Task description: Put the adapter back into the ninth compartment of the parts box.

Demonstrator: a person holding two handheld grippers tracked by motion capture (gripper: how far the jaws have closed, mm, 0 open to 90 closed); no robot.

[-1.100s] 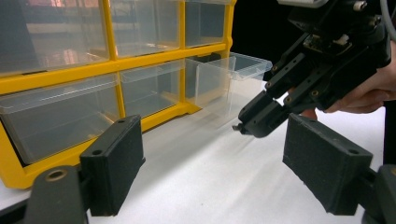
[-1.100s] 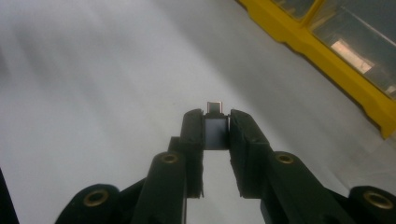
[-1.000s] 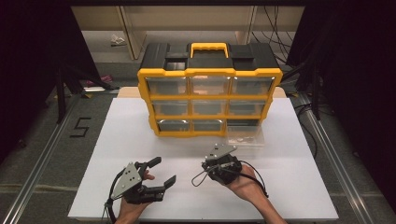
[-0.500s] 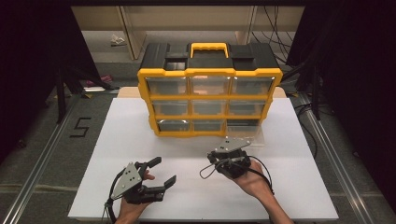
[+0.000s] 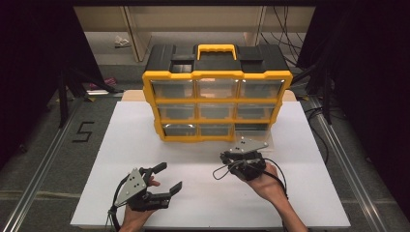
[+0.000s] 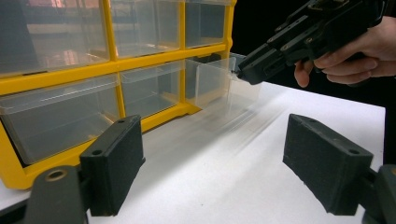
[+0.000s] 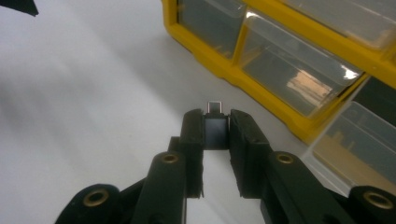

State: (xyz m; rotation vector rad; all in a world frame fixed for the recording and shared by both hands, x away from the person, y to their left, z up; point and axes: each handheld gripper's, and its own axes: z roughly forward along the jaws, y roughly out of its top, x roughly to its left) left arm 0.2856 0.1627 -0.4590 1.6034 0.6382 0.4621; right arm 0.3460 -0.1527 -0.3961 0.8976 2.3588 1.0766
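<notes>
A yellow organizer (image 5: 217, 96) with clear drawers stands on the white table (image 5: 121, 145). Its bottom right drawer (image 5: 254, 137) is pulled out onto the table. My right gripper (image 5: 226, 157) hovers just in front of that drawer, shut on a small dark block (image 7: 215, 126) with a metal tip. In the left gripper view the right gripper (image 6: 245, 74) has its tip at the front corner of the drawer (image 6: 219, 81). My left gripper (image 5: 168, 177) rests near the table's front edge, open and holding nothing, its pads (image 6: 112, 163) aimed at the organizer (image 6: 112, 70).
The organizer has a black top with a yellow handle (image 5: 216, 50). Metal rails (image 5: 43, 159) run along both sides of the table. Cables trail from each gripper. Bare table surface lies between the two hands.
My right gripper has moved right and away from the front edge, toward the pulled-out drawer, still shut on the small block. The left gripper has stayed where it was.
</notes>
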